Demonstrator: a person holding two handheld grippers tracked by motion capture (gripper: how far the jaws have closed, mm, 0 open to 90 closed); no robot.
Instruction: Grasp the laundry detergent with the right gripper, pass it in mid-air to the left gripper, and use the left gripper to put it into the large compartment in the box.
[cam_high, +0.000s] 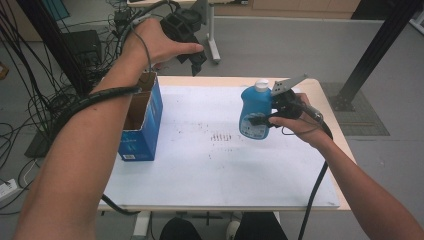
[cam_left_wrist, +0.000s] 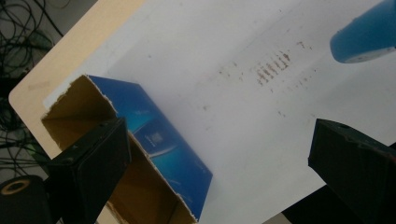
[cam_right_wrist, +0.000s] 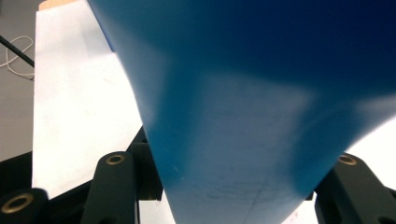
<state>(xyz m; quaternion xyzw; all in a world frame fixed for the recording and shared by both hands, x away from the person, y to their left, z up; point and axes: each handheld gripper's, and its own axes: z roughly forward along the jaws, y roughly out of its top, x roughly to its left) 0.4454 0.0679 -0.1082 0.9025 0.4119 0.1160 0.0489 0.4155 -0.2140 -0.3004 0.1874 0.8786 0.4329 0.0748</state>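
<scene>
Left hand-held gripper (cam_high: 196, 59): raised over the worktop's far left corner, jaws spread wide, nothing between them.
Open blue box (cam_high: 145, 117): stands on the worktop (cam_high: 210, 170) at left.
Blue bottle (cam_high: 255, 112): upright at far right, lifted off the surface.
Right hand-held gripper (cam_high: 260, 120): clamped around the bottle's body.

**Three cameras on one table**

One camera sits high on the person's side, looking forward and down across the whole white-covered table (cam_high: 210, 170), with the floor and cables beyond. The second rides the left gripper (cam_high: 186, 37), held above the far left corner, looking down between its two black jaws at the open blue box (cam_left_wrist: 159, 140) and the table sheet. The third rides the right gripper (cam_high: 280, 107), so near the blue bottle (cam_right_wrist: 243, 102) that it blurs. All three views share the bottle and the sheet.
</scene>
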